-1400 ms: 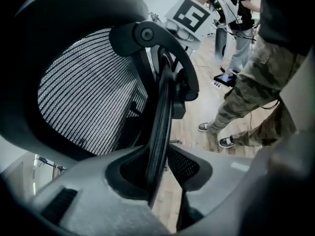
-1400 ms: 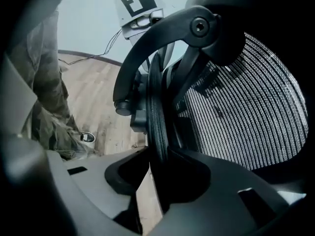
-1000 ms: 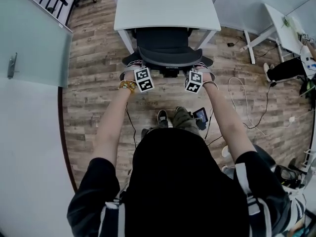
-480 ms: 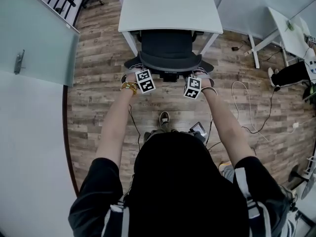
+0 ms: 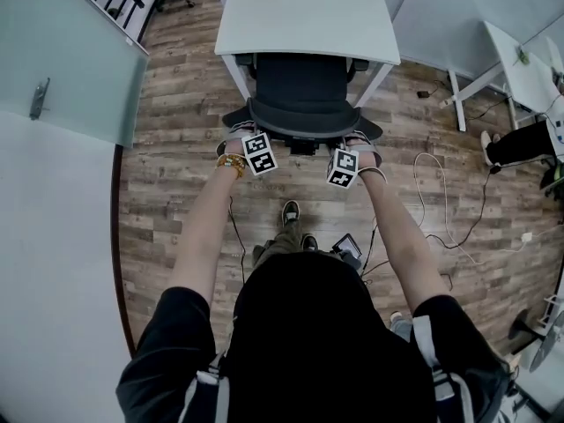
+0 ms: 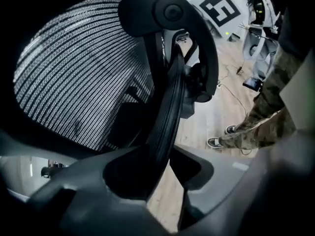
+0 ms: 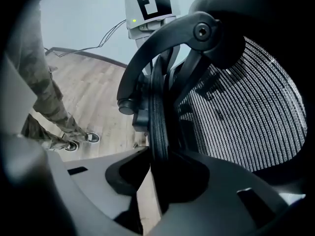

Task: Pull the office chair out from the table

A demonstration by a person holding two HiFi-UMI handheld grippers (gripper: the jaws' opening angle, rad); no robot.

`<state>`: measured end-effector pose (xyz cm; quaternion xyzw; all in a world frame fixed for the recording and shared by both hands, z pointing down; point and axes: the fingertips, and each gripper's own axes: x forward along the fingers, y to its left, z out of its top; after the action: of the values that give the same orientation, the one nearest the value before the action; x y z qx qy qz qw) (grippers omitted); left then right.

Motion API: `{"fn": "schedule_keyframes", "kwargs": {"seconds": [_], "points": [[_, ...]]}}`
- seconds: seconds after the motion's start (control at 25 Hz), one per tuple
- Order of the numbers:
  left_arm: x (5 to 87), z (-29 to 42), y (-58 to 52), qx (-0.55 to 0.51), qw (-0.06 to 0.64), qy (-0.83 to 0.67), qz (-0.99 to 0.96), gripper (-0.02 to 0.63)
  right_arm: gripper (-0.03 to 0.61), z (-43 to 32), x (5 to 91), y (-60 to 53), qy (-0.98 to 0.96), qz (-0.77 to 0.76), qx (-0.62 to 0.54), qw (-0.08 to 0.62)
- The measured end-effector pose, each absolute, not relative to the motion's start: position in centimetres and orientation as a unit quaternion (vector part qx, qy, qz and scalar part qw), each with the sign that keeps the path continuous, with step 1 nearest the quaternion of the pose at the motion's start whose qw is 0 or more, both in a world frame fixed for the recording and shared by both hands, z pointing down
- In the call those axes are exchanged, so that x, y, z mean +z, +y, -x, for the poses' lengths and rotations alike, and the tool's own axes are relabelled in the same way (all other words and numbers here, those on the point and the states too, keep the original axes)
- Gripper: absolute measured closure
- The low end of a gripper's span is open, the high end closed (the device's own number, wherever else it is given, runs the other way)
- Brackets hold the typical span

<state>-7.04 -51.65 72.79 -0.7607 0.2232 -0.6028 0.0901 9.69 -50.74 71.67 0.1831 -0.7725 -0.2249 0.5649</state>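
Left gripper view: the left gripper (image 6: 165, 168) has just been opening, backrest rim (image 6: 170, 107) between its jaws, unpinched — right gripper (image 7: 147, 181) seemingly likewise. Next — clamp both, pull back.

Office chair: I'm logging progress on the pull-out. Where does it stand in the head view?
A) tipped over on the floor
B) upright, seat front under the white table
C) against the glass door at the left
B: the office chair stands upright, and the far end of its seat is hidden under the near edge of the white table.
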Motion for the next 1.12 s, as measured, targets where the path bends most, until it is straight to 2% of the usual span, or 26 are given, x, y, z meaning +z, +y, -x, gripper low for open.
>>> {"fn": "schedule_keyframes", "kwargs": {"seconds": [1.12], "points": [[73.2, 2.1, -45.7, -0.622, 0.068, 0.241, 0.742, 0.454, 0.479, -14.8, 71.8, -45.9, -0.768, -0.177, -0.243, 0.565]]}}
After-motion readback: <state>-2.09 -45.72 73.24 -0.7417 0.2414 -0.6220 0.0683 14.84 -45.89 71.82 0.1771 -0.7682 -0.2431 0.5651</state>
